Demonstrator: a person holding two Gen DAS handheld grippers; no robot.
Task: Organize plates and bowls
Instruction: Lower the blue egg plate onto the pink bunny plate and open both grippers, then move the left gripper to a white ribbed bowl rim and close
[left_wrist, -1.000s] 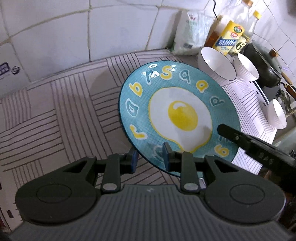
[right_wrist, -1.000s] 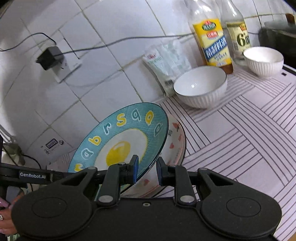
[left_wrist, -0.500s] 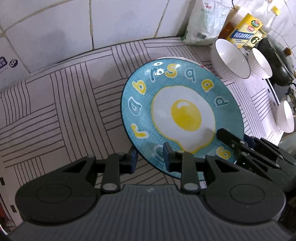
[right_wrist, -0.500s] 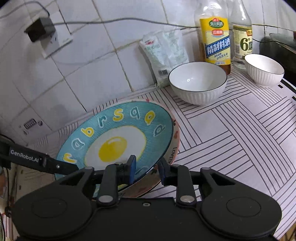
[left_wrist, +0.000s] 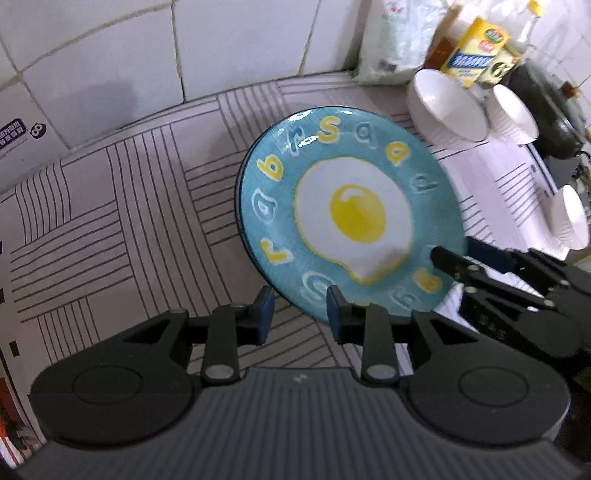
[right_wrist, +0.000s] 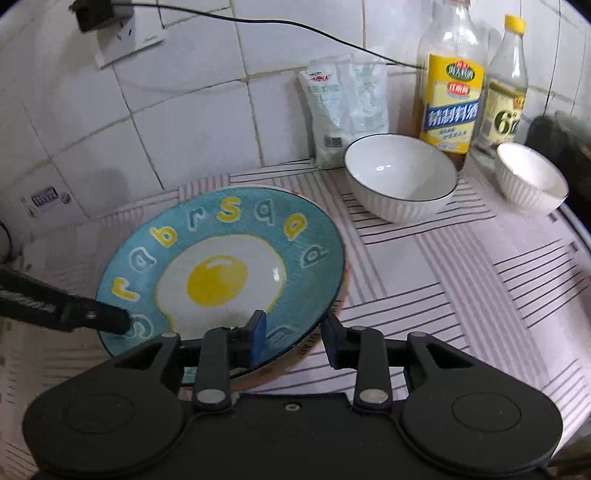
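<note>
A teal plate (left_wrist: 354, 218) with a fried-egg print and yellow letters lies on top of a pink-rimmed plate (right_wrist: 314, 347), also seen in the right wrist view (right_wrist: 221, 273). My left gripper (left_wrist: 299, 314) is open, its jaws straddling the teal plate's near rim. My right gripper (right_wrist: 293, 339) is open at the plates' near edge, one finger over the teal plate, the other outside it. It shows in the left wrist view (left_wrist: 465, 258) at the plate's right rim. Three white bowls stand right: a large one (right_wrist: 400, 177), a ribbed one (right_wrist: 532, 182), another (left_wrist: 570, 218).
Two bottles (right_wrist: 450, 85) and a white bag (right_wrist: 343, 110) stand against the tiled wall behind the bowls. A dark pot (left_wrist: 546, 110) sits at the far right. A wall socket with a plug (right_wrist: 122, 29) is upper left. The striped counter mat (left_wrist: 129, 206) spreads leftward.
The teal plate came down from a tilt to lie flat on the pink-rimmed plate. Both grippers, shut on its rim earlier, have opened.
</note>
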